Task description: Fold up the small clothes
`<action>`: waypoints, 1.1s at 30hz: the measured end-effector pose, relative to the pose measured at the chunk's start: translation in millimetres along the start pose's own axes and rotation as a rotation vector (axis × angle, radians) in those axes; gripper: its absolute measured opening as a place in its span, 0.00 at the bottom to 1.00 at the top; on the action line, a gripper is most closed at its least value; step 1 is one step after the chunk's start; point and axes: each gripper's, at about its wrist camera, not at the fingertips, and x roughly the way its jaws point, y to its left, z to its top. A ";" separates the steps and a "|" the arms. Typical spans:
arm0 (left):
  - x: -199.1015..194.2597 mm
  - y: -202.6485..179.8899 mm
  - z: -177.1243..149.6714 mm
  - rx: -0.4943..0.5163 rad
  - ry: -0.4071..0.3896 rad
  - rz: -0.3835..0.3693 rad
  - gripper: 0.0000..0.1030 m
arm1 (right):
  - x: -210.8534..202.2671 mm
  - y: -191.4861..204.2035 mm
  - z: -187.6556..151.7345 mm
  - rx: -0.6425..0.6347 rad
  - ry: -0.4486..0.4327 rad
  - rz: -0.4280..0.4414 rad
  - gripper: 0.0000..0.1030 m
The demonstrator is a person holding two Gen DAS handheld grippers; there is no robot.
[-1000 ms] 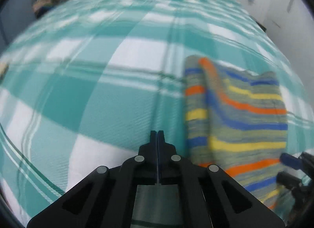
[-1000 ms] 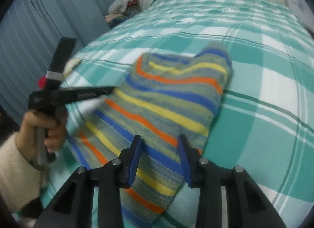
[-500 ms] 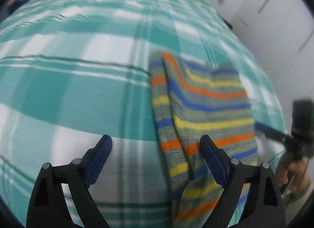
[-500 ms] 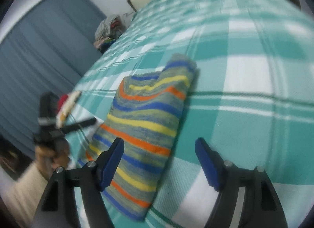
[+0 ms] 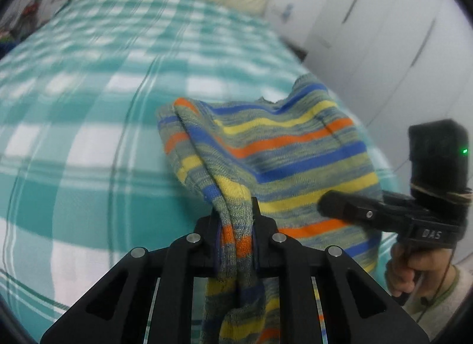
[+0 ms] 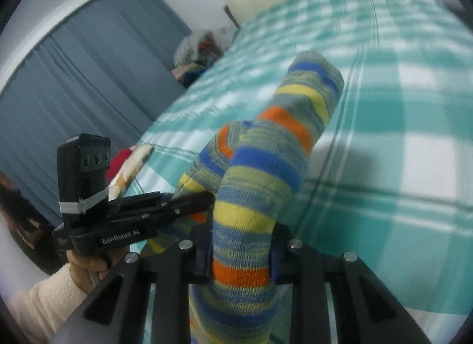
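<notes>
Striped knit (image 5: 283,148) now pinched in both grippers, left (image 5: 236,234) and right (image 6: 241,252); half a second ago both gaped above it. Near edge lifted off bed (image 5: 74,137); next fold starting, likely.

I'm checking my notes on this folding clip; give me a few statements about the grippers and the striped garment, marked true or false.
1. The left gripper is shut on the striped garment. True.
2. The right gripper is open and holds nothing. False: it is shut on the garment too.
3. The garment lies flat on the bed. False: its near edge is raised in both grippers.
4. The bed cover is teal and white plaid. True.
5. The curtain is bright red. False: it is grey-blue.
</notes>
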 end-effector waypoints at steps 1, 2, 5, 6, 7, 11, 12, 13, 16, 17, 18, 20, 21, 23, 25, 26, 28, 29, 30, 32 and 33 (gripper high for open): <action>-0.5 -8.8 3.3 0.011 -0.010 -0.009 0.14 | -12.6 -1.1 3.7 -0.002 -0.013 -0.007 0.26; 2.5 -15.1 5.0 0.019 -0.013 -0.012 0.19 | -23.3 -4.4 7.0 0.001 -0.023 -0.016 0.27; 25.7 -24.8 -8.2 0.029 0.011 0.082 0.82 | -50.1 -27.4 5.3 0.029 -0.042 -0.088 0.46; 34.8 -22.8 -19.6 0.029 0.007 0.182 0.90 | -59.6 -44.5 -0.8 0.058 -0.042 -0.164 0.58; 37.9 -20.7 -29.2 0.031 -0.003 0.247 0.90 | -66.6 -57.3 -8.2 0.071 -0.036 -0.249 0.77; 22.2 -19.0 -58.4 0.057 -0.028 0.346 0.90 | -99.0 -85.1 -46.1 0.055 -0.010 -0.547 0.80; 9.1 -26.2 -62.4 0.070 -0.068 0.382 0.90 | -105.1 -84.5 -51.1 0.048 -0.006 -0.578 0.80; -4.3 -33.4 -65.0 0.079 -0.112 0.410 0.91 | -113.1 -77.9 -61.5 0.029 -0.001 -0.630 0.81; -40.2 -55.8 -65.0 0.102 -0.224 0.443 0.97 | -136.9 -50.8 -73.4 -0.035 -0.024 -0.690 0.88; -54.9 -67.1 -65.4 0.113 -0.249 0.447 0.99 | -145.8 -40.9 -75.3 -0.054 -0.038 -0.691 0.90; -65.5 -74.6 -63.5 0.122 -0.259 0.450 1.00 | -152.2 -27.2 -76.4 -0.071 -0.053 -0.690 0.91; -84.4 -93.4 -62.5 0.133 -0.280 0.474 1.00 | -163.4 2.6 -80.4 -0.100 -0.086 -0.685 0.93; -91.0 -100.7 -65.1 0.141 -0.289 0.492 1.00 | -166.5 15.2 -83.1 -0.111 -0.098 -0.677 0.94; -111.8 -119.5 -77.8 0.175 -0.311 0.542 1.00 | -174.8 48.8 -89.2 -0.153 -0.124 -0.668 0.96; -120.8 -127.9 -89.7 0.175 -0.309 0.572 1.00 | -179.0 73.2 -97.1 -0.195 -0.140 -0.672 0.98; -122.5 -130.7 -94.4 0.166 -0.302 0.575 1.00 | -175.4 78.5 -97.3 -0.206 -0.147 -0.676 0.99; -128.0 -134.1 -106.8 0.131 -0.274 0.557 1.00 | -177.6 94.9 -107.4 -0.219 -0.163 -0.679 0.99; -127.9 -134.4 -111.4 0.116 -0.263 0.553 1.00 | -177.9 101.4 -113.4 -0.219 -0.171 -0.680 0.99; -128.8 -135.6 -117.5 0.105 -0.258 0.547 1.00 | -178.2 105.2 -118.3 -0.218 -0.175 -0.680 0.99; -126.3 -134.8 -123.7 0.097 -0.257 0.543 1.00 | -176.0 111.2 -129.8 -0.209 -0.173 -0.687 1.00; -125.4 -135.6 -127.2 0.097 -0.253 0.540 1.00 | -173.9 111.7 -134.2 -0.206 -0.168 -0.694 1.00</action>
